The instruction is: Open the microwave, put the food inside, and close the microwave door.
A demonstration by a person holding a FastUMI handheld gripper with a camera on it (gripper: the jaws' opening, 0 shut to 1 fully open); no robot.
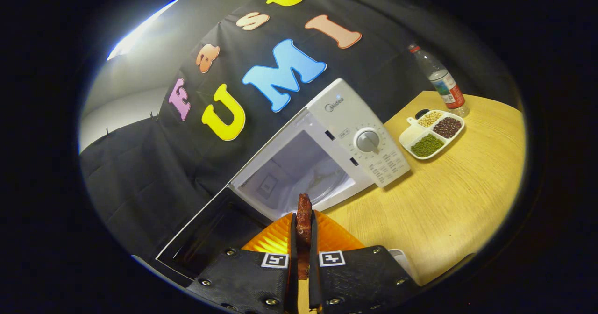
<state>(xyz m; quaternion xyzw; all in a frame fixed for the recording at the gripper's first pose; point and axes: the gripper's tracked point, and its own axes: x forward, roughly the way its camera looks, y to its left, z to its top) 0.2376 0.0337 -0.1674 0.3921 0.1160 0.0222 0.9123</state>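
My gripper point(303, 232) is clamped on a dark reddish strip of food point(304, 217), which looks like a piece of meat; I cannot tell more exactly. Both fingers point(247, 279) press against its flat sides, and the strip stands on edge in the narrow slot between them, its upper end sticking out past the fingertips. The whole view is rolled, so the table and microwave lean steeply; I am holding the tool tilted to one side.

Just under the fingertips sits an orange ribbed dish point(334, 237), showing on both sides of the fingers.

Directly ahead, the white microwave point(343, 113) stands on the wooden table point(448, 202) with its door point(210, 232) swung fully open beside my fingers. The food's tip lines up with the lit cavity point(292, 171), but remains outside it, in front of the opening. The control panel with its round dial point(367, 141) lies next to the cavity.

Beyond the microwave, a white divided tray point(432, 134) holds green, dark and pale beans. Just behind it stands a plastic water bottle point(439, 80) with a red label.
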